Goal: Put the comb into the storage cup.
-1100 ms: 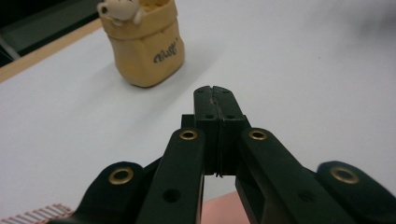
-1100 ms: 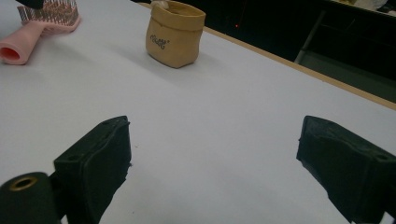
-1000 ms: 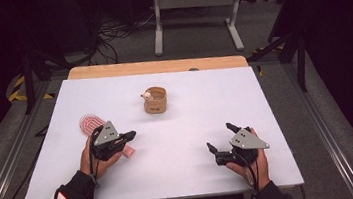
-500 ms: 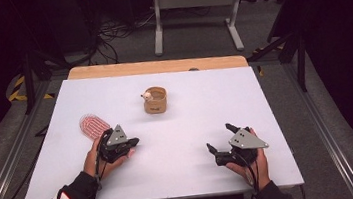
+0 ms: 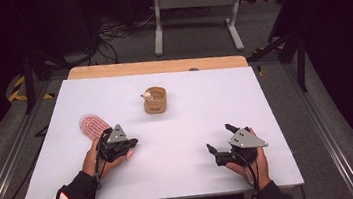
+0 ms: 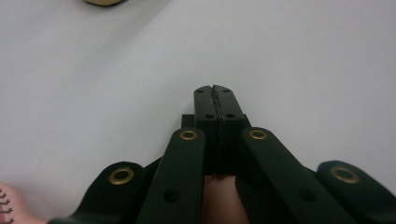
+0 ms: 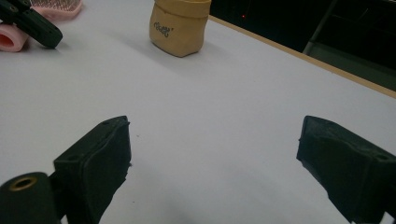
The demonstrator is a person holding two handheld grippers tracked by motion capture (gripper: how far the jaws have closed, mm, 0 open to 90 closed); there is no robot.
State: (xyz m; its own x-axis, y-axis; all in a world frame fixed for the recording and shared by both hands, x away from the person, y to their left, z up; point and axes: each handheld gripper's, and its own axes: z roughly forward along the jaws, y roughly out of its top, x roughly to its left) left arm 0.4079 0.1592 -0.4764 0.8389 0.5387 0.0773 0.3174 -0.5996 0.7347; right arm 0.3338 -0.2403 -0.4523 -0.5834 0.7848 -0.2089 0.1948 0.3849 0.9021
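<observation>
At far left a pink oval hairbrush (image 5: 96, 126) lies on the white table (image 5: 187, 123), just beside the left gripper (image 5: 130, 144), whose jaws are pressed together on nothing. A tan fabric pouch (image 5: 155, 100) stands mid-table, farther back. At right, the right gripper (image 5: 222, 142) rests with jaws spread wide, empty.

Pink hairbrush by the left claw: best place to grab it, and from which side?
Likely the handle. The pink hairbrush lies flat, bristles up, its oval head pointing away; the handle end sits under the shut left claw. Come from above, jaws across the handle's narrow width. The open right claw is far off.
</observation>
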